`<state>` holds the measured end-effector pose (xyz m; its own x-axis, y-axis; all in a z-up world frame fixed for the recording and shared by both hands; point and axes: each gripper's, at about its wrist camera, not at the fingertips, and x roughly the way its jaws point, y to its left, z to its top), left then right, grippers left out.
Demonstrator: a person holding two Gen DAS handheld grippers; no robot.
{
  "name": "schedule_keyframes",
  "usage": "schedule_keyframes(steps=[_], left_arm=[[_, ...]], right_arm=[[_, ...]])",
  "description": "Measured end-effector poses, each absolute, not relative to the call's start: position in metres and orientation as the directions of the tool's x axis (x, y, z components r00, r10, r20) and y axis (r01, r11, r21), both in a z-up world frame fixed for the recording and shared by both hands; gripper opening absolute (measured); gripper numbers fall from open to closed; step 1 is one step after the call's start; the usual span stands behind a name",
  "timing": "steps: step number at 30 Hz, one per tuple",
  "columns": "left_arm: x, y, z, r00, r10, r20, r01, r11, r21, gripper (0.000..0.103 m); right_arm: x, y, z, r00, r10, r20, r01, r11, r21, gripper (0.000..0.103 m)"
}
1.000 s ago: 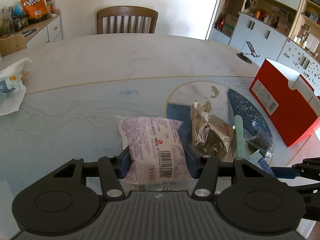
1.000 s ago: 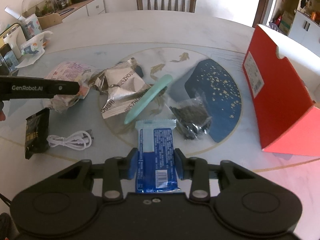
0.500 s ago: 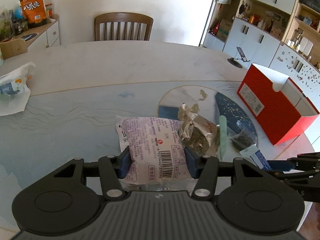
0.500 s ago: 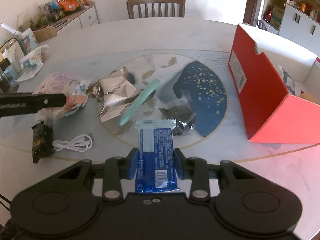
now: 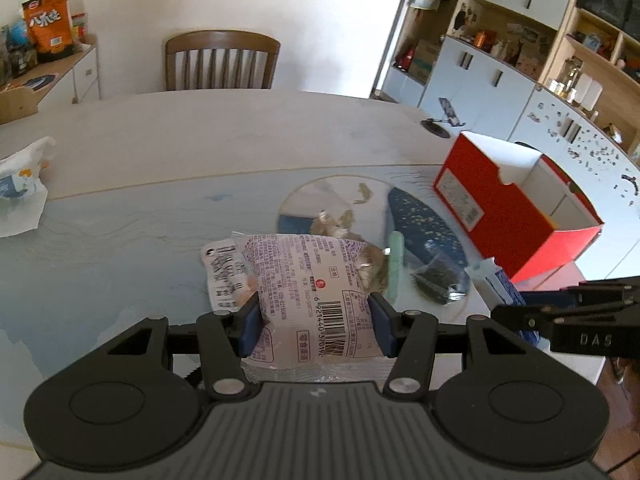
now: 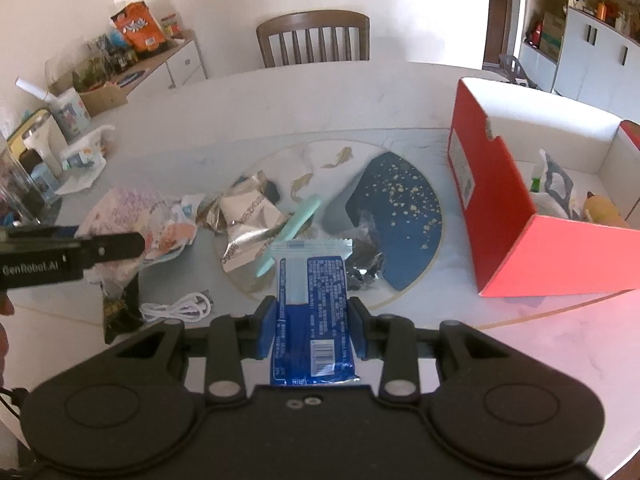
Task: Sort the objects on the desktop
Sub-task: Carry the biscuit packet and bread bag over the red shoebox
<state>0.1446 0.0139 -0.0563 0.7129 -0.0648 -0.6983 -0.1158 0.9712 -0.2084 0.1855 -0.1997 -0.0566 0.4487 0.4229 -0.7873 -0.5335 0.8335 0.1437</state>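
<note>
Pinching a purple snack bag (image 5: pixel 316 300) at lower centre, the left gripper (image 5: pixel 316 320) hides its bottom edge; the right gripper (image 6: pixel 312 328) clamps a blue packet (image 6: pixel 312 312), its text blurred.

Left gripper (image 5: pixel 316 326) tilted downward over the table, blue pads pressed against both sides of a pale purple snack pack (image 5: pixel 310 296). Right gripper (image 6: pixel 312 326) likewise angled downward, pads clamped on a blue packet (image 6: pixel 312 312). Held side by side, each one's black frame showing at the edge of the other's view.
</note>
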Motion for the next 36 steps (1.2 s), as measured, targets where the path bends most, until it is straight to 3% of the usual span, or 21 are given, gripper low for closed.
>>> schedule_keyframes(steps=[27, 36], left_arm=[[0.189, -0.062, 0.023, 0.808, -0.166, -0.565, 0.075, 0.981, -0.180, 0.054], [0.227, -0.097, 0.030, 0.798, -0.199, -0.570, 0.109, 0.976, -0.187, 0.054]], right_arm=[[0.241, -0.275, 0.014, 0.601, 0.446, -0.663, -0.467, 0.869, 0.161, 0.036], [0.276, -0.306, 0.021, 0.632, 0.431, -0.644, -0.452, 0.880, 0.145, 0.036]])
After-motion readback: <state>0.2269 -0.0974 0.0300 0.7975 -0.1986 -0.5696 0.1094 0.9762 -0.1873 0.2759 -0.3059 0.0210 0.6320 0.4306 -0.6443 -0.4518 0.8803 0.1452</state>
